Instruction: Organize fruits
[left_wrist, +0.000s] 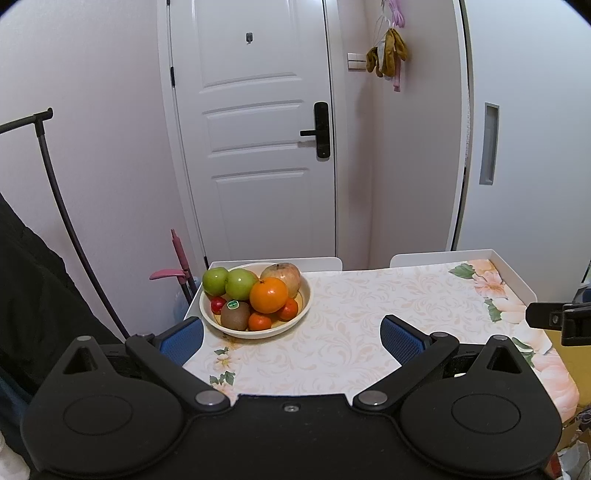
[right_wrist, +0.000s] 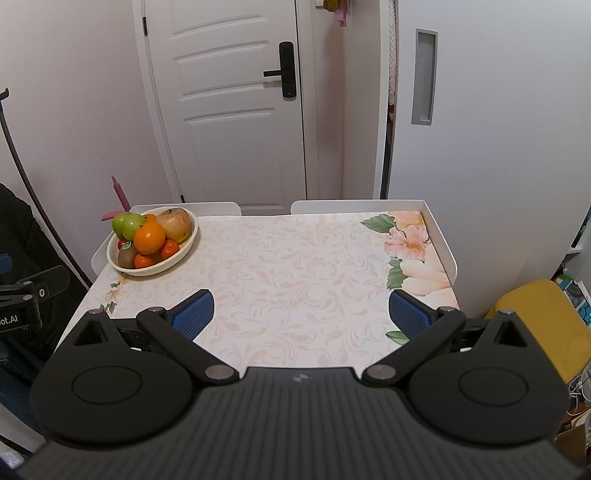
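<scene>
A cream bowl (left_wrist: 301, 314) (right_wrist: 186, 248) stands at the table's far left corner. It holds two green apples (left_wrist: 229, 282) (right_wrist: 129, 225), a big orange (left_wrist: 268, 295) (right_wrist: 149, 237), a reddish apple (left_wrist: 286, 275) (right_wrist: 175, 222), a kiwi with a sticker (left_wrist: 235, 315) (right_wrist: 127, 255), small tangerines (left_wrist: 259, 321) (right_wrist: 170, 248) and a small red fruit (left_wrist: 218, 304). My left gripper (left_wrist: 291, 338) is open, low over the near table, just short of the bowl. My right gripper (right_wrist: 301, 314) is open over the table's near middle, with nothing between its fingers.
The table (right_wrist: 295, 258) has a floral cloth and a white raised rim (right_wrist: 441, 240). A white door (left_wrist: 255, 129) and wall stand behind it. A black rack (left_wrist: 55, 184) is on the left, a yellow seat (right_wrist: 539, 325) on the right.
</scene>
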